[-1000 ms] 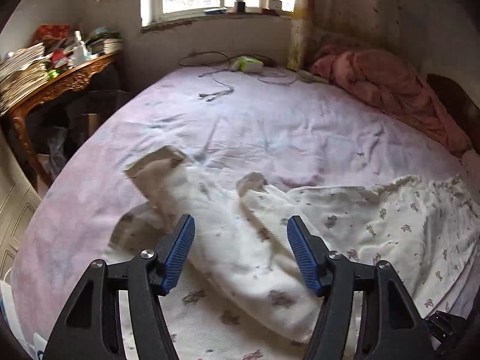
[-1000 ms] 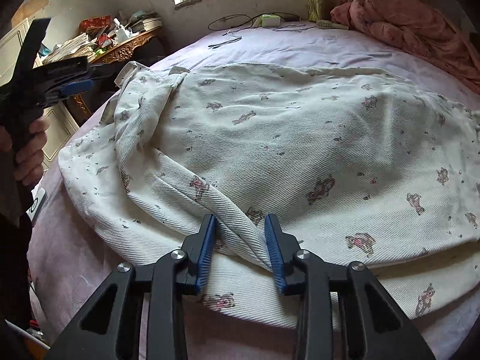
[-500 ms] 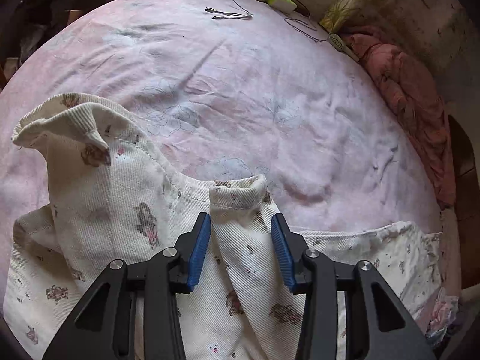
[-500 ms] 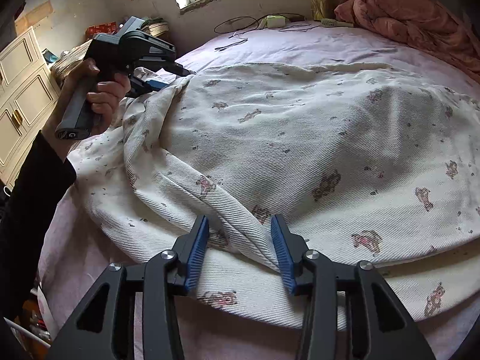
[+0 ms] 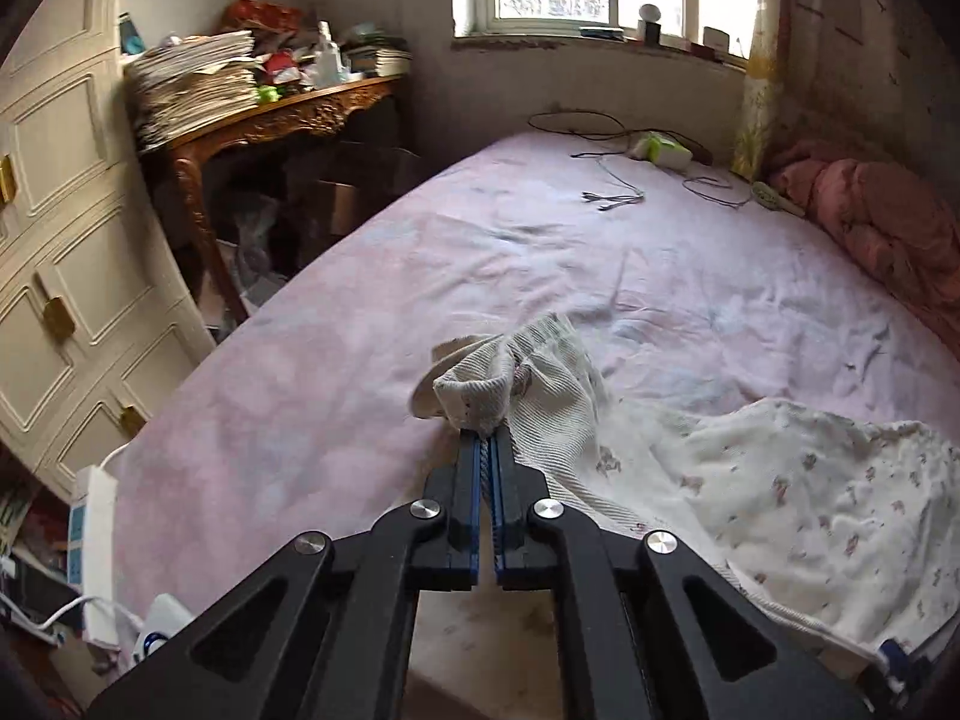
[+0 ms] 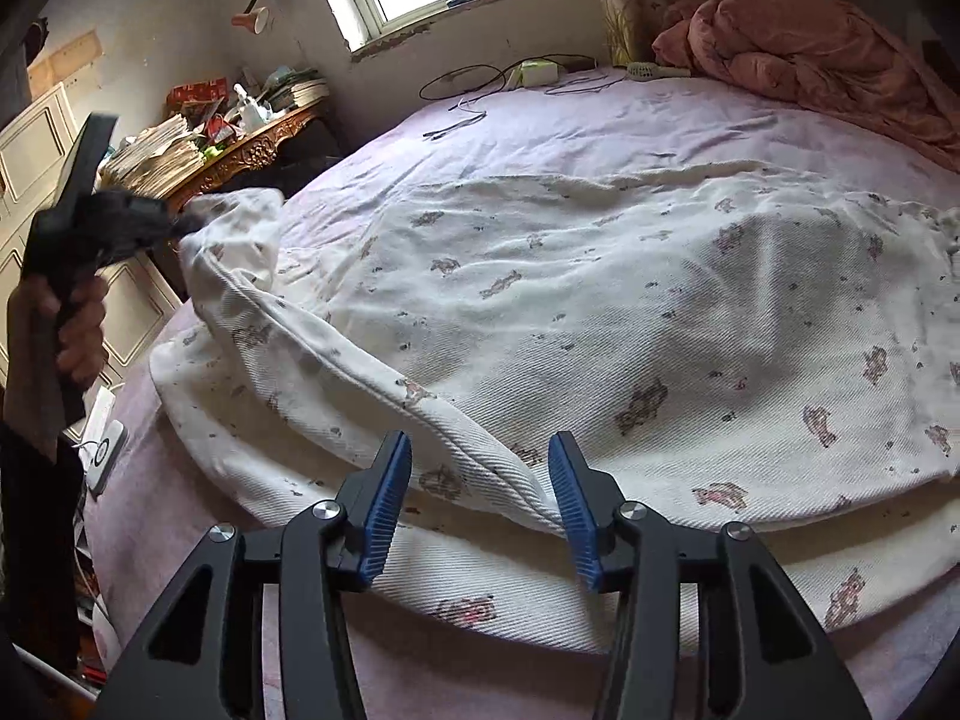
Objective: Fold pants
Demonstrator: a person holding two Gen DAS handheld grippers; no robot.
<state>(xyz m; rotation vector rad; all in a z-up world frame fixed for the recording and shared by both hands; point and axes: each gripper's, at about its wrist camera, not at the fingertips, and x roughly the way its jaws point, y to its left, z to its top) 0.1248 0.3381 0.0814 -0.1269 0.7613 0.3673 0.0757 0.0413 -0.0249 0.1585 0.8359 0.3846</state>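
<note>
White pants with small animal prints lie spread across the pink bed. My left gripper is shut on a bunched edge of the pants and holds it up off the bed; the rest of the cloth trails down to the right. In the right wrist view that left gripper is blurred at the far left, held by a hand. My right gripper stands open near the bed's front edge. A raised fold runs between its fingers, and the pads do not press it.
A crumpled pink quilt lies at the far right of the bed. Cables and a green-white box sit near the window wall. A carved desk stacked with papers and a white cupboard stand left. A power strip lies at the bed's left edge.
My left gripper has shut on the pants' edge and drawn it up and to the left. The right gripper's jaws have spread wider around the fold and stayed in place.
</note>
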